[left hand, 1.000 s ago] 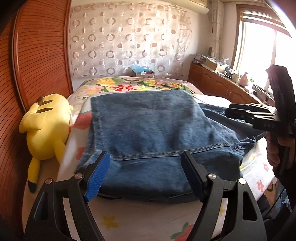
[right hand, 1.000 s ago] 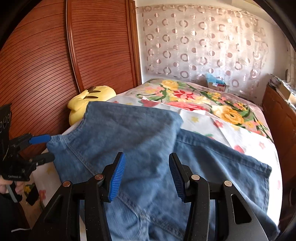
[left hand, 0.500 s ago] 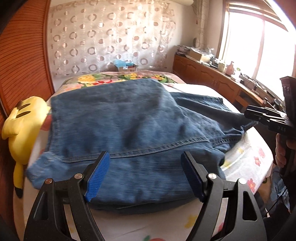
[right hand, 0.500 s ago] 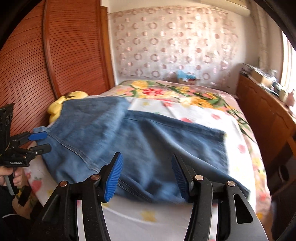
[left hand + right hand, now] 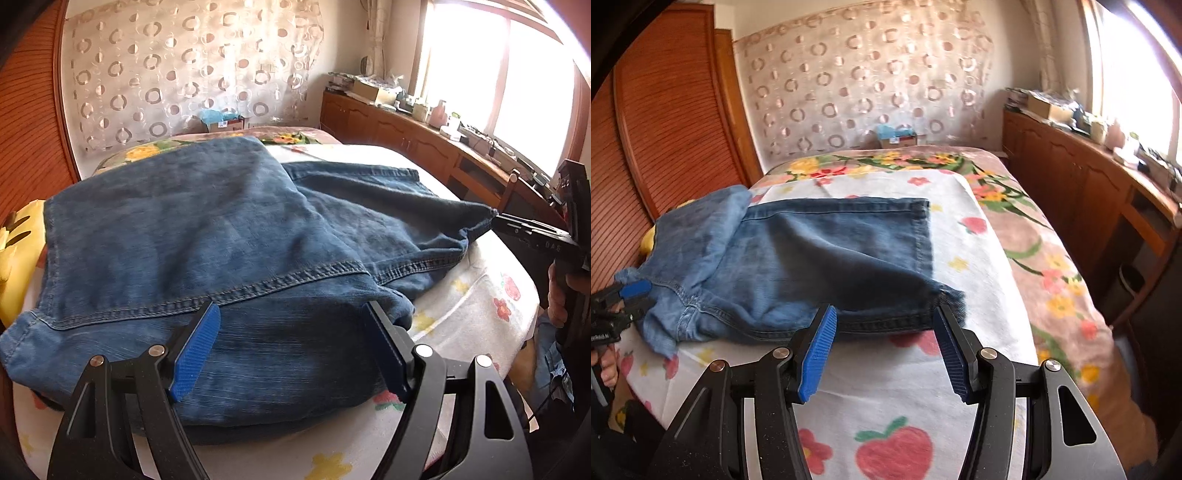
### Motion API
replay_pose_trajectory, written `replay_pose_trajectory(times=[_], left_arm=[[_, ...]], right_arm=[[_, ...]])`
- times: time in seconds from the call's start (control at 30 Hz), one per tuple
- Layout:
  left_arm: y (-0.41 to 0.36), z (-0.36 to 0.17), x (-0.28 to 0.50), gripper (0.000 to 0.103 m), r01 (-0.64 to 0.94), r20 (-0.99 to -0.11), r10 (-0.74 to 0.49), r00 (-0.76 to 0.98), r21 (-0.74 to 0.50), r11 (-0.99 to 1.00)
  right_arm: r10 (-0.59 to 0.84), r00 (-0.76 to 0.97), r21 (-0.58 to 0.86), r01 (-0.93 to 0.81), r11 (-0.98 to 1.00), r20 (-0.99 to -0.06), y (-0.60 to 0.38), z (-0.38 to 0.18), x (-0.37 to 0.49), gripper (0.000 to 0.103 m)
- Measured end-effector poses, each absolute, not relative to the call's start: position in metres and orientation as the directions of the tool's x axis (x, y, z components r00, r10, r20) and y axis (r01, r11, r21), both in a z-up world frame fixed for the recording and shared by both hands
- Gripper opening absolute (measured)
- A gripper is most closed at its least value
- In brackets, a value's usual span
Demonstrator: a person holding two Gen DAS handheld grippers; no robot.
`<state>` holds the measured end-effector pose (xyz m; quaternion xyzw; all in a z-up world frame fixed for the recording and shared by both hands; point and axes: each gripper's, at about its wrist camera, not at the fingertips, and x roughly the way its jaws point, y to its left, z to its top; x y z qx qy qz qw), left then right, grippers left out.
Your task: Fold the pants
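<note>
One pair of jeans (image 5: 820, 258), two open-jawed hand-held grippers (image 5: 291, 354) (image 5: 884, 349).

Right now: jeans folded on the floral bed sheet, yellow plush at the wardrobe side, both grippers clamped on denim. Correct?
No, one thing is off: both grippers are open. The left gripper and right gripper hold no denim of the jeans, per each wrist view. Sheet and plush stand.

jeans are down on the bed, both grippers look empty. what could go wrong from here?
1. The jeans lie skewed: one leg spreads flat toward the far side, the other is bunched at the left. Another fold now would likely lock in the misalignment.
2. The denim overlaps the yellow plush toy at the bed's edge, so it may snag or drag the toy.
3. Both the left gripper and the right gripper are open at the near hem; a regrasp could catch only one layer.
</note>
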<state>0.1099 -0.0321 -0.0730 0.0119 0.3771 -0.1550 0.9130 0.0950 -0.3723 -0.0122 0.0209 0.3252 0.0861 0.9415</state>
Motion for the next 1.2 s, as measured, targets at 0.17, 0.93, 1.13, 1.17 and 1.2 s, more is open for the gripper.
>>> replay_pose_trajectory(times=[0.17, 0.93, 1.13, 1.17, 1.2], left_arm=[[-0.037, -0.087, 0.114, 0.079, 0.283, -0.722, -0.250, 0.645, -0.078, 0.956], [-0.041, -0.092, 0.116, 0.080, 0.277, -0.729, -0.228, 0.645, -0.055, 0.959], [-0.042, -0.091, 0.116, 0.080, 0.277, -0.729, -0.230, 0.645, -0.059, 0.959], [-0.042, -0.091, 0.116, 0.080, 0.277, -0.729, -0.231, 0.645, -0.059, 0.959], [-0.042, -0.091, 0.116, 0.080, 0.277, -0.729, -0.232, 0.644, -0.060, 0.959]], right_arm=[[0.179, 0.771, 0.135, -0.121, 0.983, -0.611, -0.391, -0.019, 0.089, 0.057], [0.256, 0.724, 0.363, -0.009, 0.932, -0.641, -0.417, -0.041, 0.125, 0.062], [0.252, 0.732, 0.374, 0.005, 0.927, -0.634, -0.423, -0.038, 0.127, 0.051], [0.250, 0.735, 0.375, 0.006, 0.927, -0.630, -0.422, -0.037, 0.125, 0.046], [0.250, 0.741, 0.376, 0.004, 0.927, -0.624, -0.421, -0.037, 0.124, 0.033]])
